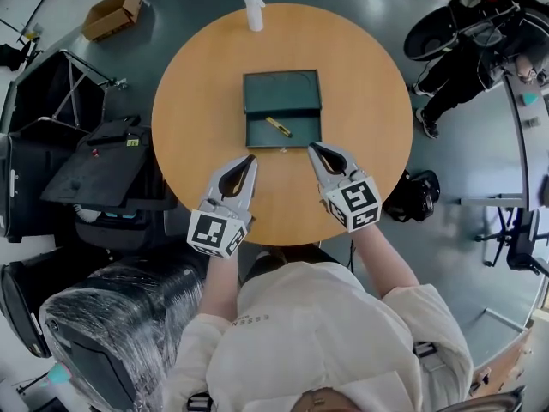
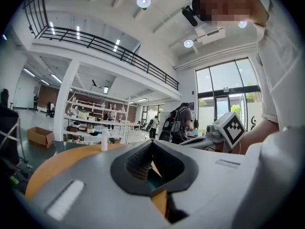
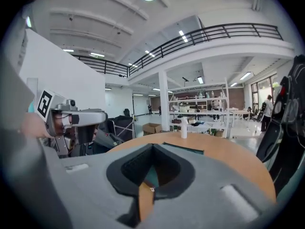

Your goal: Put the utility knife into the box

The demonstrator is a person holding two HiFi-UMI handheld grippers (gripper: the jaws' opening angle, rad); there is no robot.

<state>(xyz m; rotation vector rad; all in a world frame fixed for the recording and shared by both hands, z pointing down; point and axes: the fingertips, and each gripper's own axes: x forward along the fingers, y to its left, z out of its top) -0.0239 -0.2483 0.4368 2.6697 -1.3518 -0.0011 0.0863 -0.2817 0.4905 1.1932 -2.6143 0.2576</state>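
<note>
A dark green box point(image 1: 283, 136) lies open in the middle of the round wooden table point(image 1: 360, 75), its lid point(image 1: 281, 91) folded back on the far side. The yellow utility knife point(image 1: 278, 127) lies slantwise inside the box's tray. My left gripper point(image 1: 251, 158) hovers just short of the box's near left corner, shut and empty. My right gripper point(image 1: 313, 147) is at the near right corner, also shut with nothing in it. In the left gripper view the gripper point(image 2: 152, 144) has its tips together; the right gripper view shows the same for its gripper point(image 3: 153, 147).
A white bottle point(image 1: 253, 9) stands at the table's far edge. Black cases and stands point(image 1: 94, 166) crowd the floor on the left, with a wrapped chair point(image 1: 103, 333) nearer. A cardboard box point(image 1: 111, 13) and a black backpack point(image 1: 413, 196) sit on the floor. A seated person point(image 1: 467, 58) is at the far right.
</note>
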